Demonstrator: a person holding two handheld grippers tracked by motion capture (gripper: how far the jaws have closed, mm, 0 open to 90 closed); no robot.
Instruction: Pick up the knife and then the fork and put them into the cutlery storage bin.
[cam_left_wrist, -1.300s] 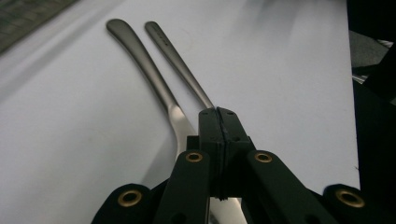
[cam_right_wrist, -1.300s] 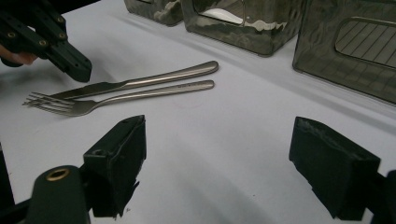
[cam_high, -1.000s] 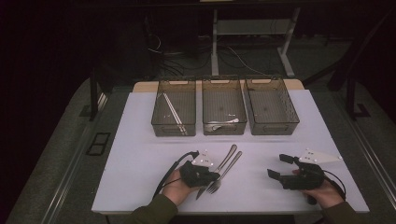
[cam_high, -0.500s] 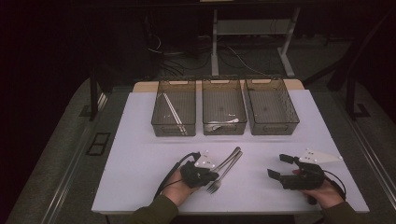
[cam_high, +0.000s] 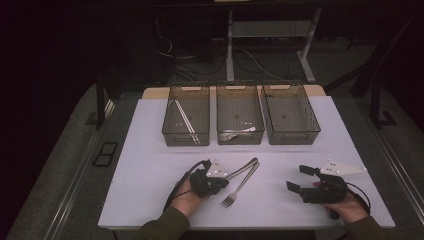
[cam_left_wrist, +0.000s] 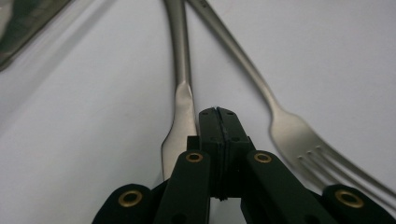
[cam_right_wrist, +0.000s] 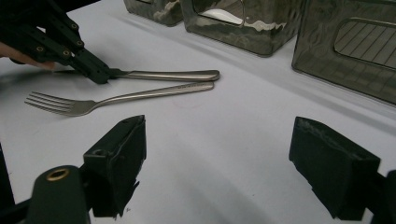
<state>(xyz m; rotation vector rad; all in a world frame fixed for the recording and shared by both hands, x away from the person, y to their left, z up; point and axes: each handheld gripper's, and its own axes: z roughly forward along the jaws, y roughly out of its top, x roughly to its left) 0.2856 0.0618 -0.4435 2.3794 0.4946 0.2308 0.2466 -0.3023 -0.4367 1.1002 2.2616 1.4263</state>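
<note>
Hiding knife (cam_left_wrist: 180, 74) blade: left gripper (cam_left_wrist: 218, 114)

A lab test bench: white table (cam_high: 150, 165) in a dark room, loose floor cables (cam_high: 260, 62) behind.

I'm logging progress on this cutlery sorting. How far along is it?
Done: pale sticks lie in the left bin and a silvery piece in the middle bin. In hand: the left gripper, jaws shut on nothing, sits beside the knife. Left: knife and fork are unsorted, the right bin looks empty, and the right gripper waits open.
</note>
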